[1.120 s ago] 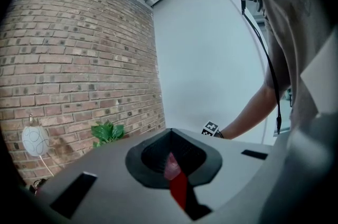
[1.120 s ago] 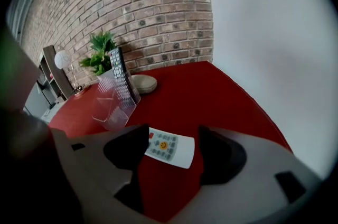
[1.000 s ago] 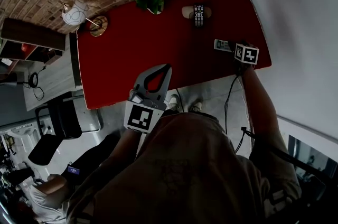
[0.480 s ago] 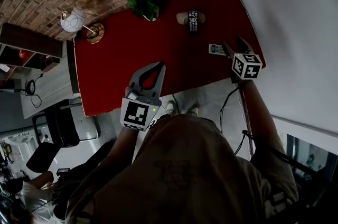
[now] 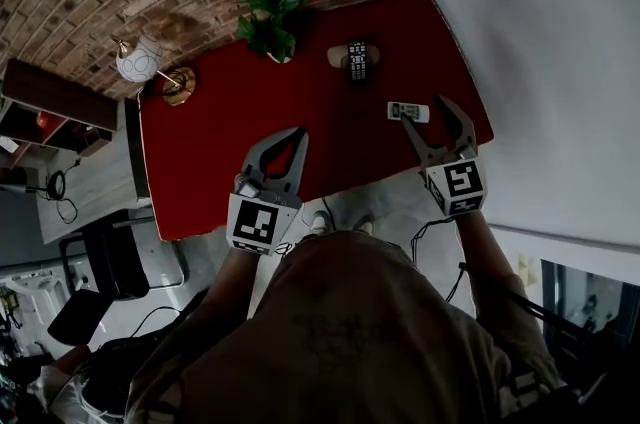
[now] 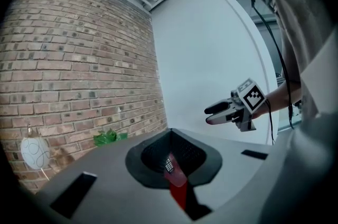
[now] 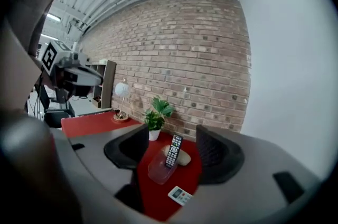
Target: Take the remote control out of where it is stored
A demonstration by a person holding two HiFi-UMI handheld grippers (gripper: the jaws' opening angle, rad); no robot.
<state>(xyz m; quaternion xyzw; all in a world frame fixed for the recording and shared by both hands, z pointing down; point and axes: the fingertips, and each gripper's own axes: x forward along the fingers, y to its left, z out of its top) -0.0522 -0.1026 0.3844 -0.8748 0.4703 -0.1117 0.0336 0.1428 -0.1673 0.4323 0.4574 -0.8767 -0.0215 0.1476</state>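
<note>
A black remote (image 5: 357,59) leans upright in a beige holder (image 5: 338,57) at the back of the red table (image 5: 220,152). In the right gripper view the black remote (image 7: 174,150) shows between the open jaws, far ahead, with a clear tray (image 7: 157,170) in front of it. My right gripper (image 5: 425,112) is open and holds nothing, just in front of a small white remote (image 5: 408,111) that lies flat on the table. My left gripper (image 5: 295,134) hangs shut over the table's front edge, well left of both remotes.
A potted plant (image 5: 268,12) stands at the back of the table, left of the holder. A globe lamp (image 5: 140,60) with a brass base (image 5: 180,84) sits at the back left corner. A brick wall runs behind; a white wall closes the right side.
My right gripper has drawn back from the white remote toward the table's front edge, and its open jaws now show. The white remote stays on the table. My left gripper has barely moved.
</note>
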